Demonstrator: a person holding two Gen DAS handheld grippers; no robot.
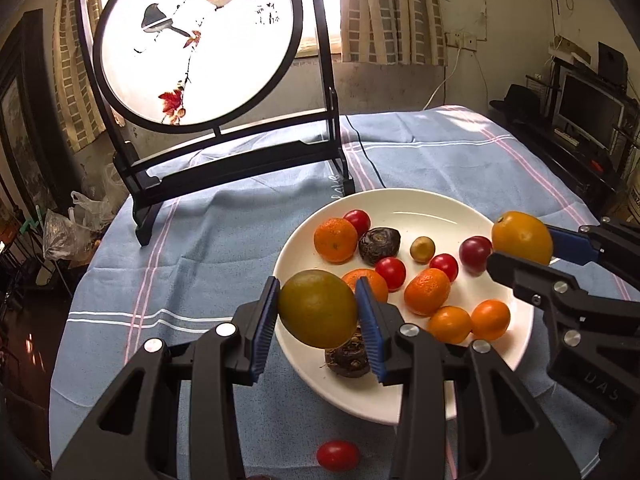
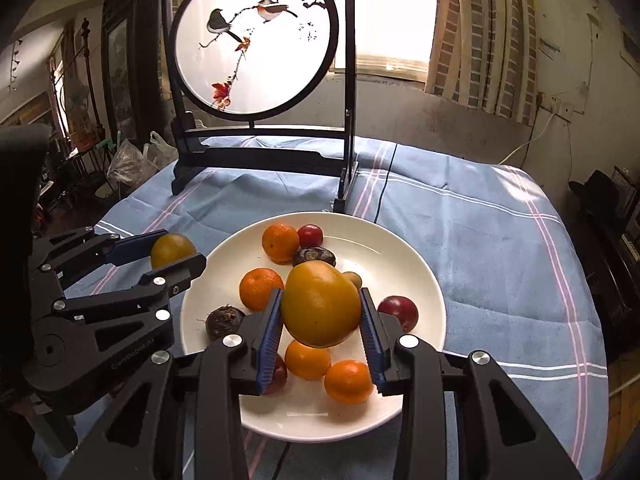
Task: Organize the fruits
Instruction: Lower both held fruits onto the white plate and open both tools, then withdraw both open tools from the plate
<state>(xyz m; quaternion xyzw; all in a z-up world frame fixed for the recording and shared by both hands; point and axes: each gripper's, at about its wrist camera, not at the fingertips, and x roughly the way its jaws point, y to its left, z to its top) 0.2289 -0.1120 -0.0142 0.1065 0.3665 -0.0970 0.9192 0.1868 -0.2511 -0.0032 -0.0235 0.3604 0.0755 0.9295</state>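
Observation:
A white plate on the blue cloth holds several tangerines, cherry tomatoes and dark water chestnuts. My left gripper is shut on a greenish-yellow orange, held above the plate's left rim. My right gripper is shut on a yellow-orange orange, held above the plate's middle. In the left wrist view the right gripper shows at the right. In the right wrist view the left gripper shows at the left.
A black-framed round bird screen stands at the back of the table. One cherry tomato lies on the cloth in front of the plate. A dark cable runs across the cloth behind the plate. Furniture and a monitor stand at the right.

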